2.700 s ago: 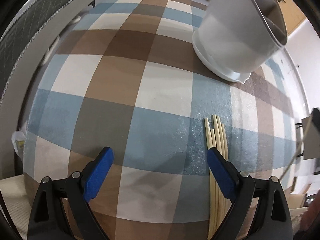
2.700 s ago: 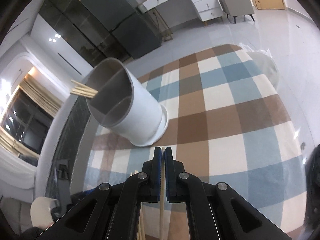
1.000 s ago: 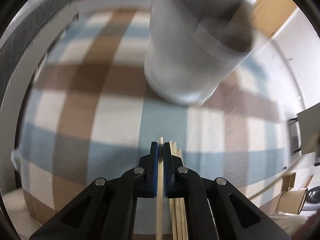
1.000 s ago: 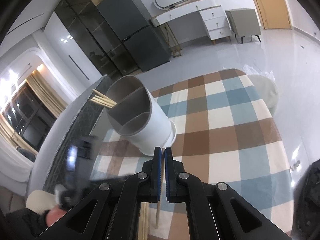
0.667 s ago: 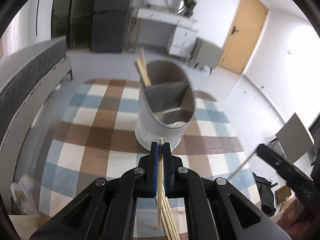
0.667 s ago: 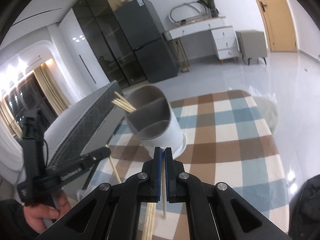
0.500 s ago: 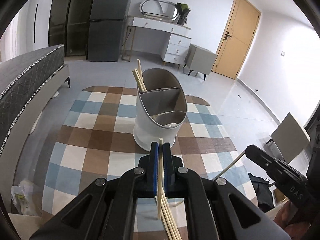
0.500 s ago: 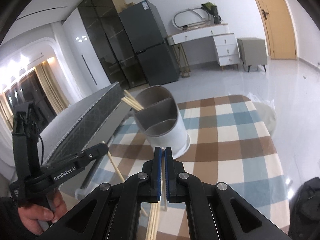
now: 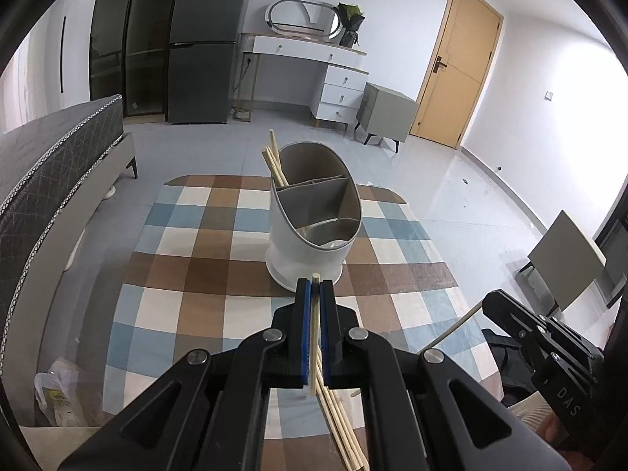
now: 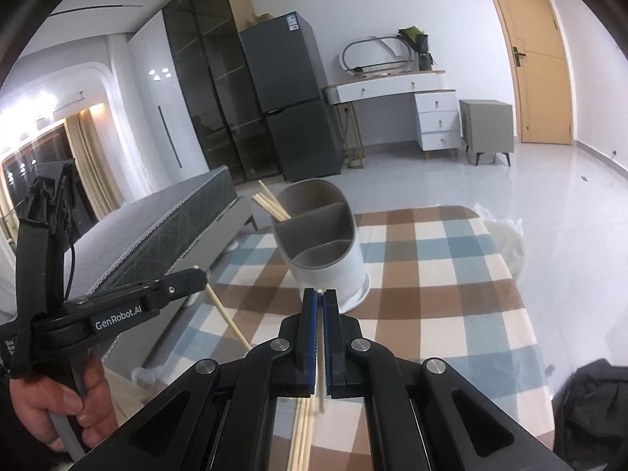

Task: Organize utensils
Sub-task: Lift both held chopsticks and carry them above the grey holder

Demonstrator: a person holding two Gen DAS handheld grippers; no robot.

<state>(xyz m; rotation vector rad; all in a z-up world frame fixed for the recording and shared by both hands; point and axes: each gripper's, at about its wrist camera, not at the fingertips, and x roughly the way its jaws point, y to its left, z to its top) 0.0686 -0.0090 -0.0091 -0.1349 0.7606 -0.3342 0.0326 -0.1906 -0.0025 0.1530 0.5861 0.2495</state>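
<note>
- Left gripper (image 9: 314, 286): the blue-padded fingers (image 9: 303, 314) are closed on a single wooden chopstick (image 9: 313, 329). The stick runs lengthwise between the pads, and its tip shows just past them.
- Right gripper (image 10: 320, 294): the fingers (image 10: 310, 325) are likewise clamped on one chopstick (image 10: 321, 345), with its tip just visible at the front of the pads.
- Each gripper appears in the other's view. The left unit (image 10: 129, 306) carries the white lettering "GenRobot.AI" on its arm; a hand (image 10: 59, 404) grips its handle. The right unit (image 9: 549, 349) shows the letters "DAS" on its body.
- Utensil holder (image 9: 314, 223): a white oval caddy with grey inner dividers stands upright on the bench (image 9: 188, 274), which is covered by a blue, brown and white checked cloth. Several chopsticks (image 9: 272, 161) lean out of its far compartment.
- Loose chopsticks (image 9: 345, 428): a small bundle lies on the cloth at the near edge, below the left gripper.
- Background: a dark refrigerator (image 10: 290, 106) bears a label near its top; the text is too small to read.
</note>
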